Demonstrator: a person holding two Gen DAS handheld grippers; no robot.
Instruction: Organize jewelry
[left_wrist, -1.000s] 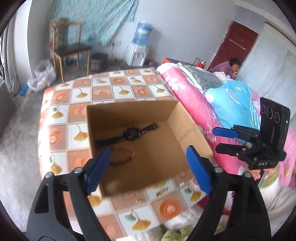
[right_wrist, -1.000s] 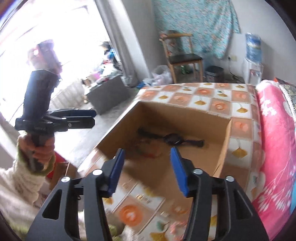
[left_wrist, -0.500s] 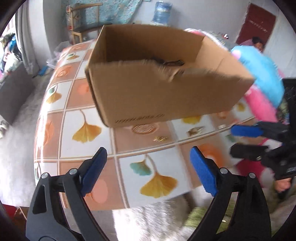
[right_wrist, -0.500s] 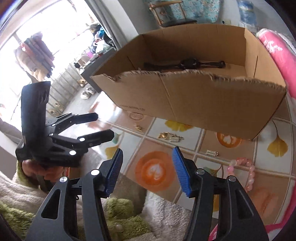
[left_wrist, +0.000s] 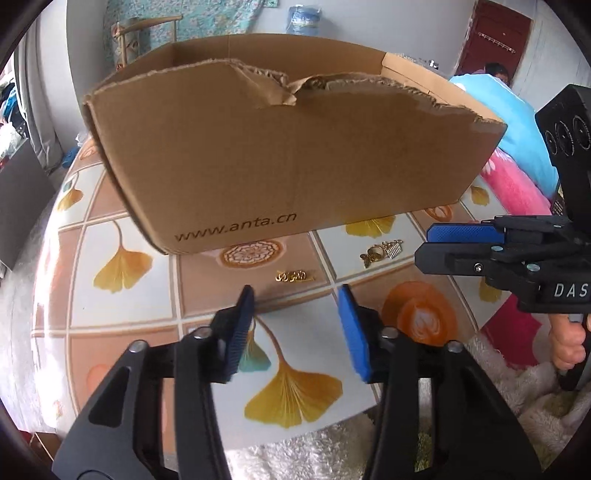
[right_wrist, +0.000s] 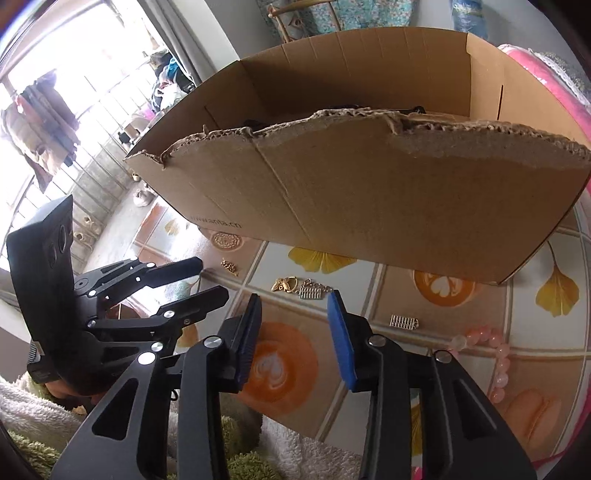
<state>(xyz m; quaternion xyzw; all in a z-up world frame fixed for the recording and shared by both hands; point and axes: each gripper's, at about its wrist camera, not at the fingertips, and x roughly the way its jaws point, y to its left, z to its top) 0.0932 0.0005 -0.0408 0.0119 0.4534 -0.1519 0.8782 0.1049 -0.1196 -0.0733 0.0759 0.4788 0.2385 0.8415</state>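
A cardboard box (left_wrist: 280, 155) stands on the tiled table; it also shows in the right wrist view (right_wrist: 369, 192), with a black watch barely visible inside. In front of it lie a small gold chain piece (left_wrist: 291, 276), a gold butterfly ring with a silver comb charm (left_wrist: 380, 252), another silver charm (right_wrist: 404, 322) and a pink bead bracelet (right_wrist: 495, 354). My left gripper (left_wrist: 295, 314) is open and empty just short of the gold chain piece. My right gripper (right_wrist: 293, 317) is open and empty, near the butterfly ring (right_wrist: 286, 285).
The table (left_wrist: 122, 295) has ginkgo-leaf tiles; its near edge is close below both grippers. A pink and blue quilt (left_wrist: 517, 173) lies to the right. A fluffy white cloth (left_wrist: 317, 450) lies below the table edge.
Both grippers have dropped from above the box to low in front of it, close to the table. The left jaws have narrowed but stay open.
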